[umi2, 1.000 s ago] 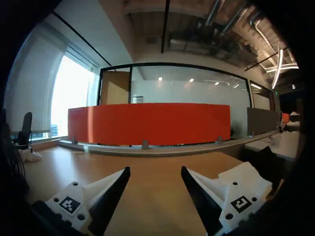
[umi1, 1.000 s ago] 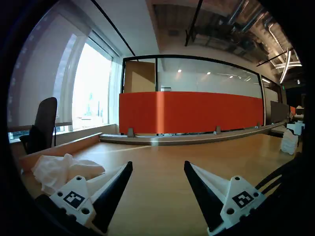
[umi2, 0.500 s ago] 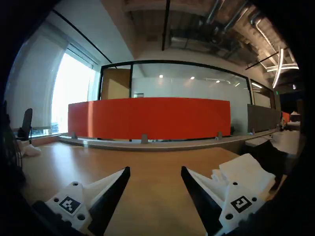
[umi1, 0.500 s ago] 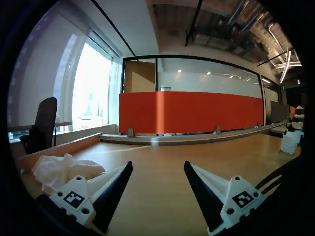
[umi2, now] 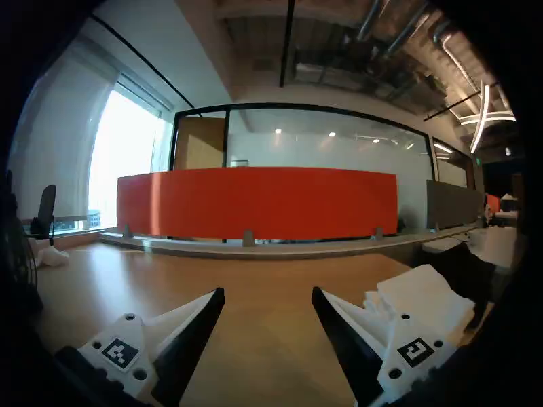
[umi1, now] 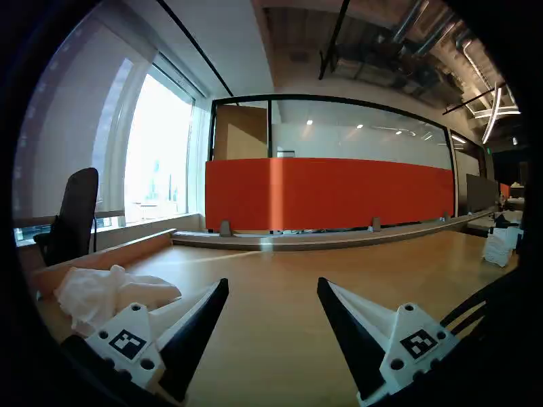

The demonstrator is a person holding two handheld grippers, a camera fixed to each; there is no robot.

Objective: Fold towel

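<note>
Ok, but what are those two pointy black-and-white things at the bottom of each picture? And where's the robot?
There is no robot here. A person holds a pair of tongs in each hand, and a small camera rides on each pair. One picture looks out along the left tongs, the other along the right tongs. The pointy things are their two fingers. Both pairs are open and hold nothing. Below them is a wooden table. A crumpled white towel lies by the left tongs. What looks like a stack of folded white towels sits by the right tongs. An orange screen stands at the table's far edge.
</note>
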